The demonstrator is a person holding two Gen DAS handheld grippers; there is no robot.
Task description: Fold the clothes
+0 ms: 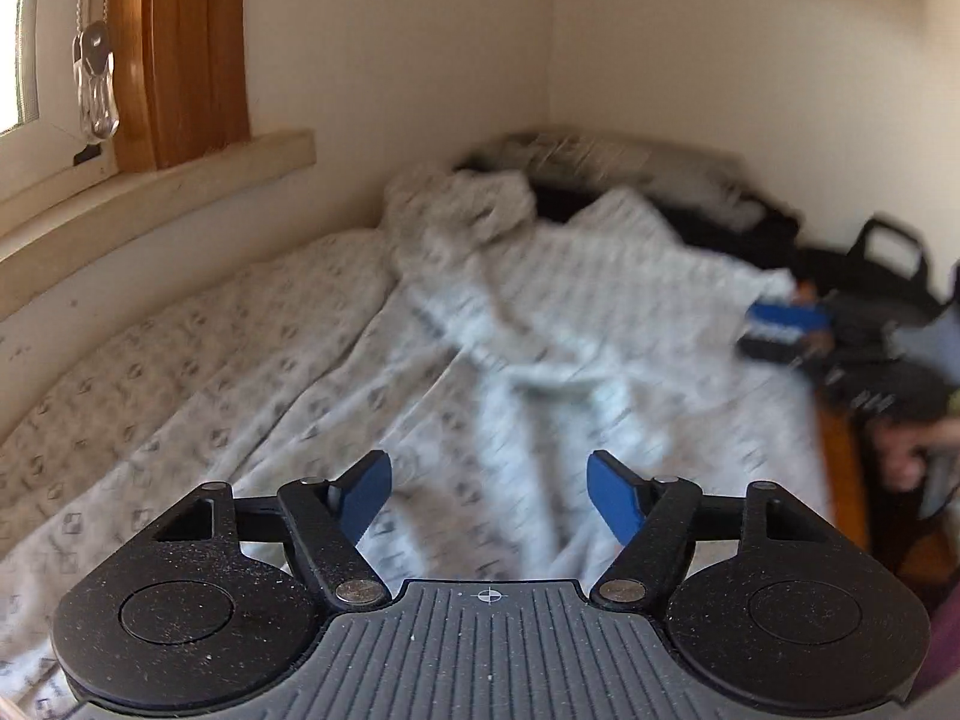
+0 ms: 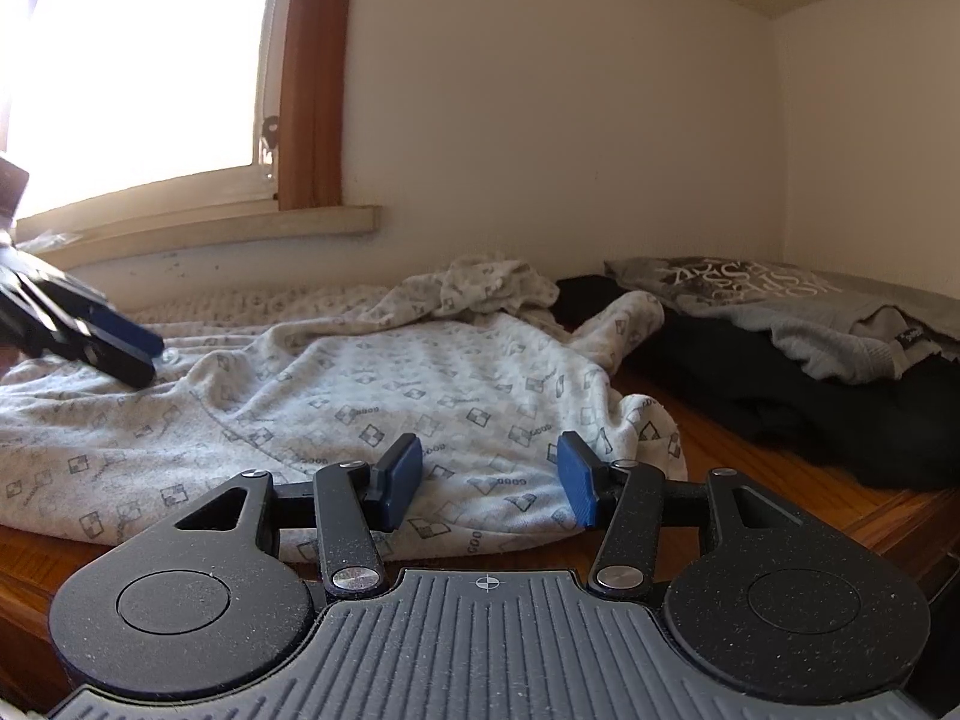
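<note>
A white garment with a small grey square print lies spread and rumpled on a wooden surface; in the left wrist view the same white garment is blurred. My left gripper hovers above it, open, nothing between its blue pads. It also shows at the far left of the right wrist view as the left gripper, just over the cloth. My right gripper is open at the garment's near hem, low over the wood. The right gripper appears blurred at the cloth's far edge.
A stack of folded clothes, grey on black, sits at the back right against the wall corner. A window sill and wooden frame run along the left wall. A black bag and a person's hand are at the right.
</note>
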